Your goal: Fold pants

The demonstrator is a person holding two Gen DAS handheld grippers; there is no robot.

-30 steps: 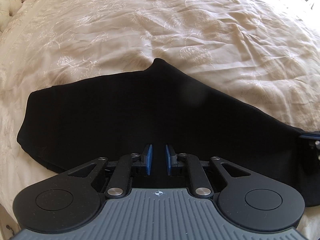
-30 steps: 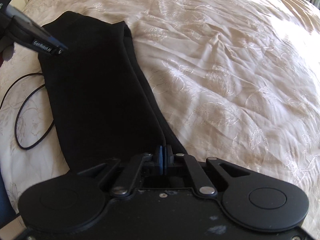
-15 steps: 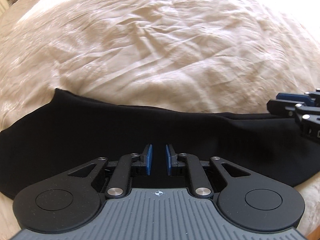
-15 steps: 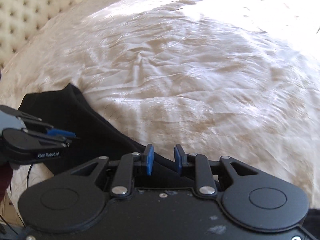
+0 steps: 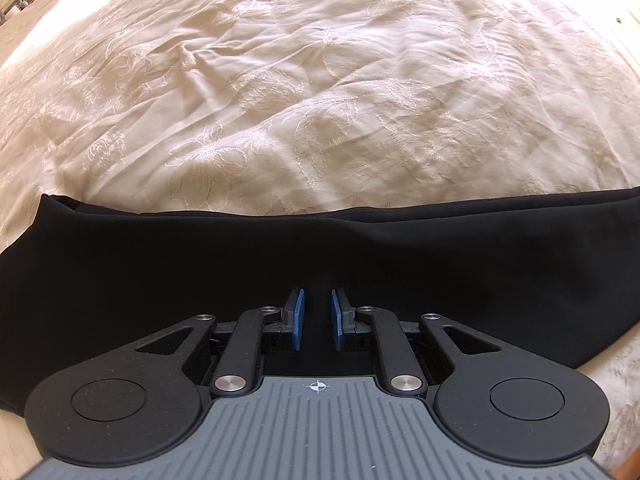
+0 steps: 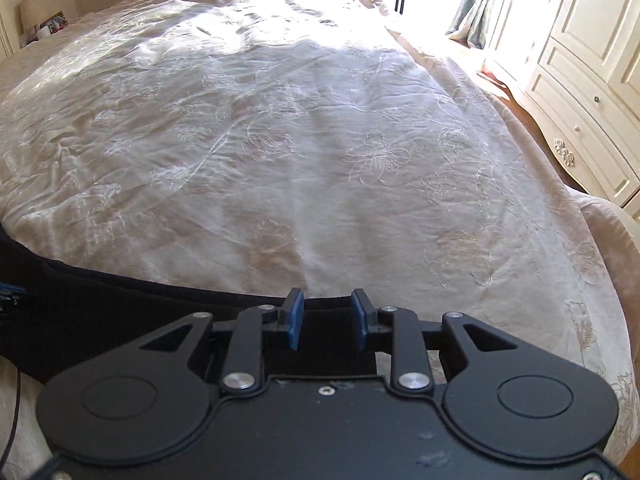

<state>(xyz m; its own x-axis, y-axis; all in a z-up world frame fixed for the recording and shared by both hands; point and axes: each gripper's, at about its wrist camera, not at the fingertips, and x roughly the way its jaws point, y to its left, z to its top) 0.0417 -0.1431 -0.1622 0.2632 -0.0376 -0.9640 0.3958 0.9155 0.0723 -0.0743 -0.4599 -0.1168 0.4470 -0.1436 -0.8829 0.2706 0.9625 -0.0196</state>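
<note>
We look down along two handheld tongs at a wide bed [image 5: 320, 80] covered in a cream bedspread with pale embroidered flowers and many soft creases.

In the left wrist view, black pants [image 5: 200, 264] lie flat on the bed as a long dark band running from the left edge to the right edge, just in front of the tool. The far edge of the band is fairly straight, with a layered corner at its upper left. Our left tongs [image 5: 318, 318] point steeply down over the middle of the band. The blue pads [image 5: 297, 318] stand a narrow gap apart, with only dark cloth showing behind that gap; nothing is pinched between them.

In the right wrist view, the same pants [image 6: 100, 312] enter from the left and taper toward the lower centre, ending under our right tongs [image 6: 327, 318]. These jaws have just been opening and now stand moderately apart. The pants' edge lies below and between the pads [image 6: 295, 320], but they do not press on it.

A thin dark cable [image 6: 16, 416] shows at the lower left. A cream cabinet [image 6: 580, 80] with drawers stands beyond the bed's right side, in bright daylight.
</note>
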